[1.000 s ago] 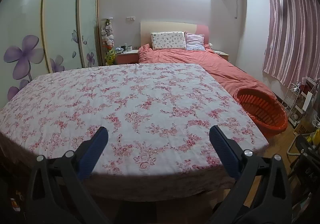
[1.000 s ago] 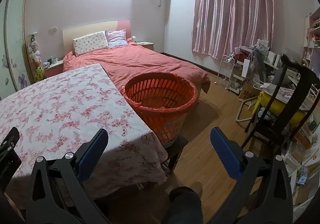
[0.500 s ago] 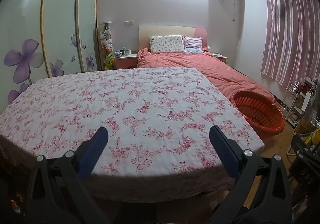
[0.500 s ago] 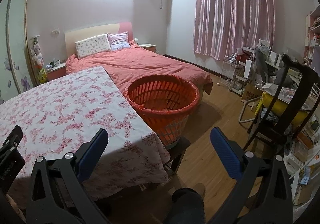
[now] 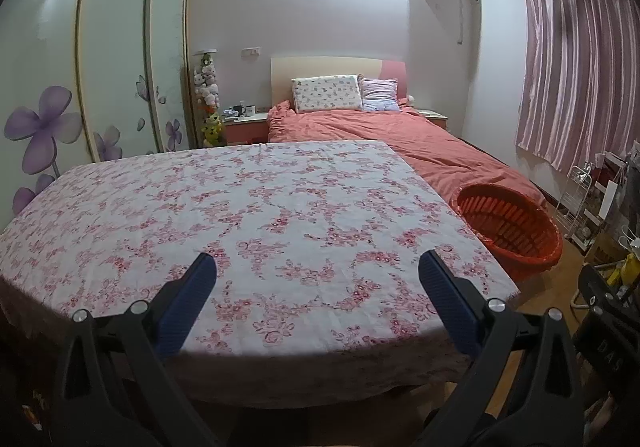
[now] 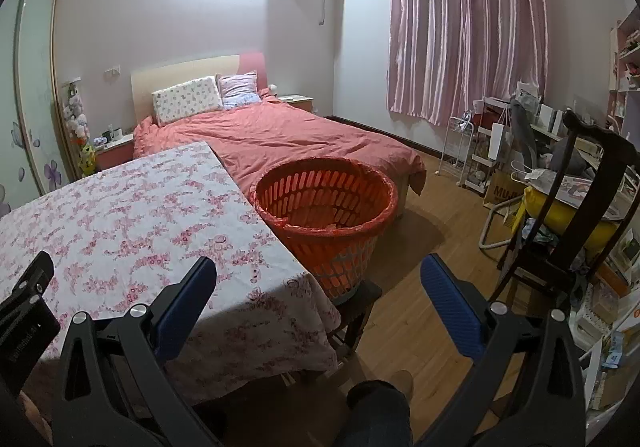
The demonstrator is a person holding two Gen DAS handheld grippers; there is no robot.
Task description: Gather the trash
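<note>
An orange slatted basket [image 6: 326, 203] lined with an orange bag stands on a dark stool at the right edge of a table with a pink floral cloth [image 6: 128, 223]; it also shows in the left wrist view [image 5: 508, 225]. No loose trash shows on the cloth [image 5: 248, 215]. My left gripper [image 5: 316, 287] is open and empty above the table's near edge. My right gripper [image 6: 318, 287] is open and empty, held near the table's front right corner, in front of the basket.
A bed with a salmon cover [image 6: 280, 135] lies behind the table. A dark wooden chair [image 6: 580, 207] and cluttered shelves [image 6: 472, 151] stand on the right. A wardrobe with flower doors [image 5: 80, 87] lines the left wall. Wood floor [image 6: 424, 279] lies right of the basket.
Both grippers have drawn back and risen a little; the table and basket look farther and lower in view. Both stay open and empty.
</note>
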